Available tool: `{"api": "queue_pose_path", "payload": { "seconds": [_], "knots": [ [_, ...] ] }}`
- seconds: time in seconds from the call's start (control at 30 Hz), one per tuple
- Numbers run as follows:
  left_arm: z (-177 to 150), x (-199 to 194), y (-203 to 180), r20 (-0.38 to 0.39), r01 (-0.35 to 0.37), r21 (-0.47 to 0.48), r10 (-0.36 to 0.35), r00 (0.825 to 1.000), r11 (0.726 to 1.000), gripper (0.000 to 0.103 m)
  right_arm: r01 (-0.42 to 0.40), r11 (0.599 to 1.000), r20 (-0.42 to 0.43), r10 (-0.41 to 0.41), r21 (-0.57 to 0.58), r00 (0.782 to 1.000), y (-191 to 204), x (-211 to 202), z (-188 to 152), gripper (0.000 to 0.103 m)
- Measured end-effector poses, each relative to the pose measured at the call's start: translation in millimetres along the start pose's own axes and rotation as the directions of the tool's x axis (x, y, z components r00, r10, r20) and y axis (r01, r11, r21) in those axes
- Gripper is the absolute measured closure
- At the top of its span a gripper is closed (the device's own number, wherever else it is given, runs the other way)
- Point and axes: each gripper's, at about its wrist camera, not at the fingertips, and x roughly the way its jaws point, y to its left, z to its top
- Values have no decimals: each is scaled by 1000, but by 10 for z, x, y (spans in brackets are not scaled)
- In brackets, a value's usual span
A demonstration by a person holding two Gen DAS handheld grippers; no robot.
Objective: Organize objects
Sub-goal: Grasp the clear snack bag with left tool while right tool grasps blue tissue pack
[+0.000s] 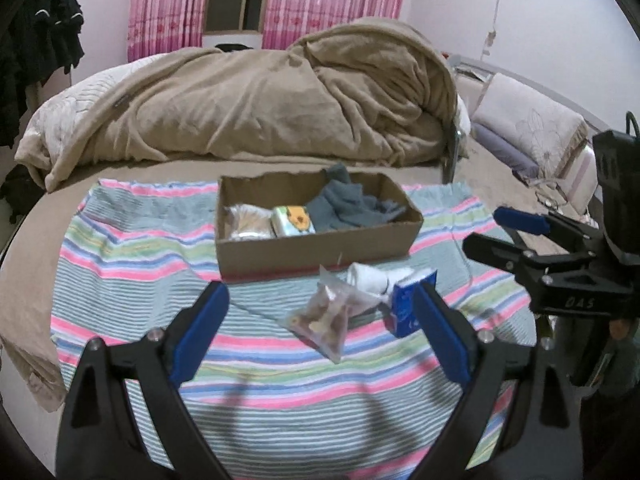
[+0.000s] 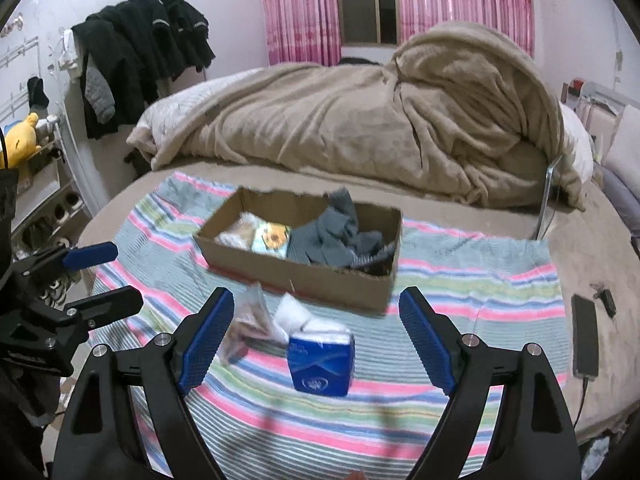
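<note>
Left wrist view is showing a cardboard box [image 1: 316,240] sitting on a striped cloth [image 1: 140,264] spread over the bed [image 1: 492,188]. Inside the box, a grey cloth [image 1: 344,204] is filling the right part, a small pack with an orange cartoon figure [image 1: 294,220] is lying in the middle, and a clear bag of pale contents [image 1: 246,222] is lying at the left end. Just in front of the box, three loose things are lying close together on the striped cloth: a clear bag of brownish bits [image 1: 324,320], a white bundle [image 1: 372,278] behind it and touching it, and a blue tissue pack [image 1: 410,304] standing at the right.

The left tongs [image 1: 320,328] are hovering wide open above the striped cloth, holding nothing, with the clear bag of brownish bits lying between the two blue pads. Right wrist view is showing the right tongs [image 2: 316,336] also spread wide and empty, with the blue tissue pack [image 2: 322,364] and the white bundle [image 2: 296,314] lying between its pads. Each tool is appearing at the edge of the other's view, the two well apart.

Beyond the box, a tan blanket [image 2: 380,132] is lying heaped on the bed. A phone [image 2: 585,336] is lying on the bed to the right of the striped cloth, dark clothes [image 2: 140,48] are hanging on the wall at the left, and pink curtains [image 2: 300,8] are framing the window.
</note>
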Motion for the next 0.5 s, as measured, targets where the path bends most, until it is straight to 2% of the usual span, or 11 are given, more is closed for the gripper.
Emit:
{"api": "queue_pose_path", "payload": {
  "seconds": [0.5],
  "knots": [
    [-257,721,-149,-142,35,98,-21,990,995,9,-9,1000,-115,9,1,993,-118,503,-336,16]
  ]
}}
